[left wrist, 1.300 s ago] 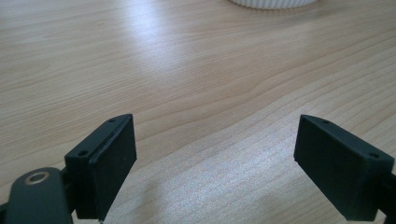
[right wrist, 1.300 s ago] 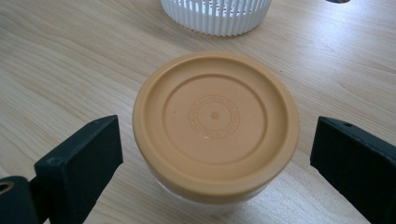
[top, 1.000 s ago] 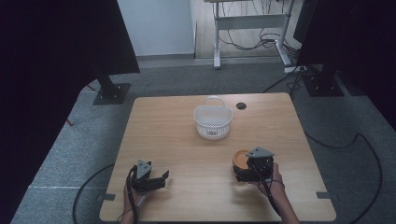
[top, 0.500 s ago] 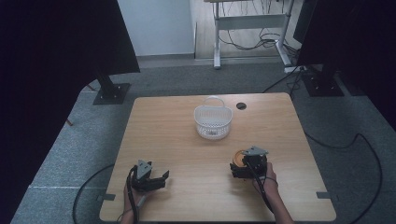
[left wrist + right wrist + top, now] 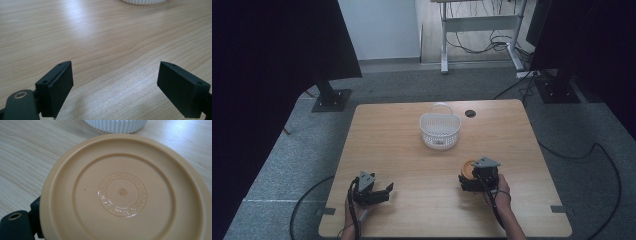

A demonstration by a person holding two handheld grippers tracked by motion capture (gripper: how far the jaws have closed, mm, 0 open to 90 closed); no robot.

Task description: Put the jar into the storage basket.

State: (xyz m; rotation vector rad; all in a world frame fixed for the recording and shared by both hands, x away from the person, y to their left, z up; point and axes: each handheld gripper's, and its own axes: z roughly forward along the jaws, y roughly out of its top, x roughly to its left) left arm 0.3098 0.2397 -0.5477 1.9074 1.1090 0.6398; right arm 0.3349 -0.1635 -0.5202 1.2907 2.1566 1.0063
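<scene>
Gripper work at a light wooden desk (image 5: 402,150): the right gripper (image 5: 473,181), held in a person's right hand (image 5: 501,189) near the desk's front right, sits at a round tan plastic lid (image 5: 468,167) with raised concentric rings and embossed lettering at its centre. In the right gripper view the lid (image 5: 125,192) spreads across the gripper's own black jaws and hides them, so whether they are clamped on its rim cannot be told. Lid and gripper lie close above the desk surface, the lid just ahead of the gripper body.

The left gripper (image 5: 377,192) rests low at the front left of the desk, well apart from the right one. In the left gripper view its two black jaws stand wide apart with bare wood grain between them (image 5: 115,85).

Beyond the lid, toward the middle of the desk, stands a white ribbed plastic basket with a hoop handle (image 5: 440,129); its fluted wall edges the top of the right gripper view (image 5: 116,125). A small dark round cable hole (image 5: 470,113) marks the desk just beside the basket's far right. Black cables (image 5: 602,165) trail over the grey carpeted floor around the desk.
</scene>
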